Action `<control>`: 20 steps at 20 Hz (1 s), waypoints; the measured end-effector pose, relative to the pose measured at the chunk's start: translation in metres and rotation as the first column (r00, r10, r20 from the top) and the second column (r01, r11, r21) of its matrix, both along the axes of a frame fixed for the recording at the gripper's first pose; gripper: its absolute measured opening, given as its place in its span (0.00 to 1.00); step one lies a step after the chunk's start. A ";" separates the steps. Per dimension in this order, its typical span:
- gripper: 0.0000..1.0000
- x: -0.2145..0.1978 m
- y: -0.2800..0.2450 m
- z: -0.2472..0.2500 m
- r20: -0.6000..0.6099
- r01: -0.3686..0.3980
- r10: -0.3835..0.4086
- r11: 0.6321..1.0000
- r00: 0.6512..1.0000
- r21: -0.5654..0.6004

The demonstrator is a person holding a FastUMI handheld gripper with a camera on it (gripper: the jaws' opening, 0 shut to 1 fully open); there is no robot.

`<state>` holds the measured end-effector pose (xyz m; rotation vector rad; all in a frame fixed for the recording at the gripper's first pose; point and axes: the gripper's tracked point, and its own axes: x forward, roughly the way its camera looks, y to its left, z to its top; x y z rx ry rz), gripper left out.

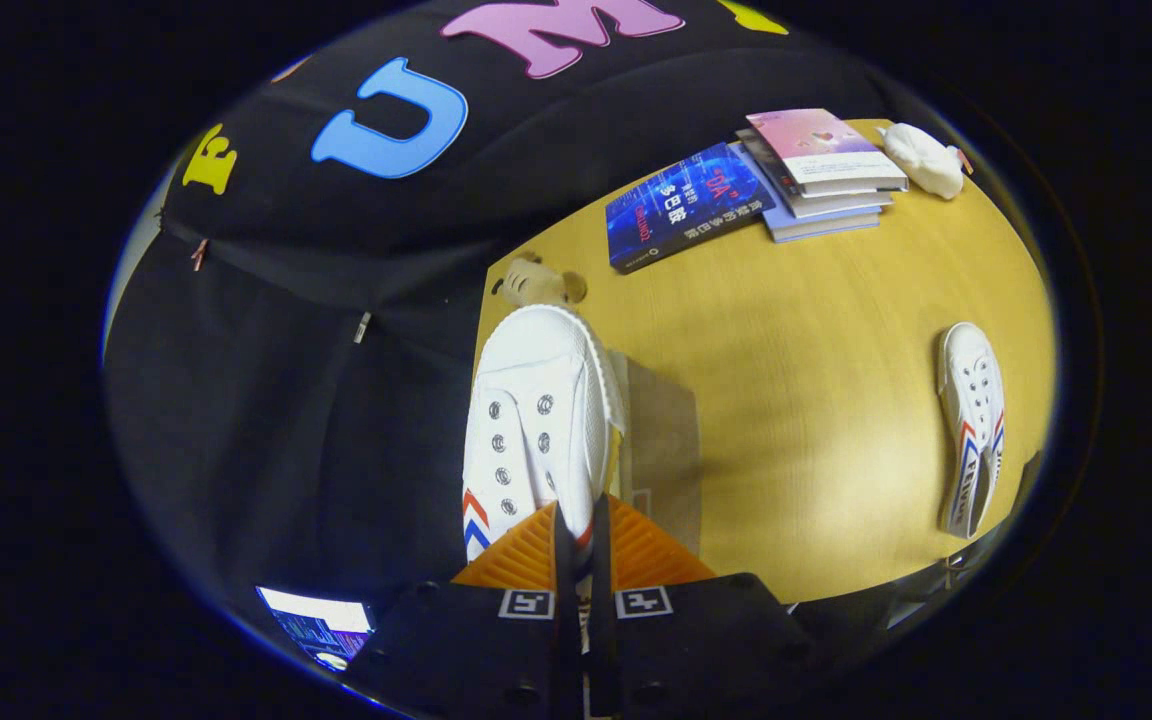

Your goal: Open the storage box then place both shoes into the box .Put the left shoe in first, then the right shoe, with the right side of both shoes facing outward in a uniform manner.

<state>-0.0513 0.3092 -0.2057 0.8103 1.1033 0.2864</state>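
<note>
My gripper [576,545] is shut on a white canvas shoe [536,420], both fingers pinching its heel collar. That shoe has red and blue chevron stripes on its side and hangs lifted, toe pointing away from me. Just behind it and to its right lies a flat translucent panel of the storage box [661,450] on the wooden table [816,400]. The second white shoe [973,425], with the same stripes, lies on the table far to the right of my fingers.
A blue book [686,205] and a stack of books [821,175] lie at the table's far side, with a white plush toy [924,158] beside them. A small tan plush toy [539,283] sits just beyond the held shoe's toe. A lit screen [321,620] shows below left.
</note>
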 end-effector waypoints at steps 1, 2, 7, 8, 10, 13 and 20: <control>0.08 -0.001 0.014 -0.006 -0.013 -0.014 0.014 1.000 1.000 -0.007; 0.08 -0.003 0.030 -0.012 -0.028 -0.029 0.028 1.000 0.999 -0.012; 0.07 -0.002 0.080 -0.038 -0.089 -0.045 0.042 0.999 0.995 -0.027; 0.07 0.001 0.085 -0.042 -0.094 -0.046 0.043 0.998 0.995 -0.032; 0.08 0.004 0.092 -0.047 -0.104 -0.042 0.038 0.998 0.994 -0.044; 0.07 0.015 0.096 -0.062 -0.112 -0.018 0.010 0.997 0.994 -0.073; 0.08 0.016 0.112 -0.078 -0.139 -0.017 0.007 0.997 0.990 -0.074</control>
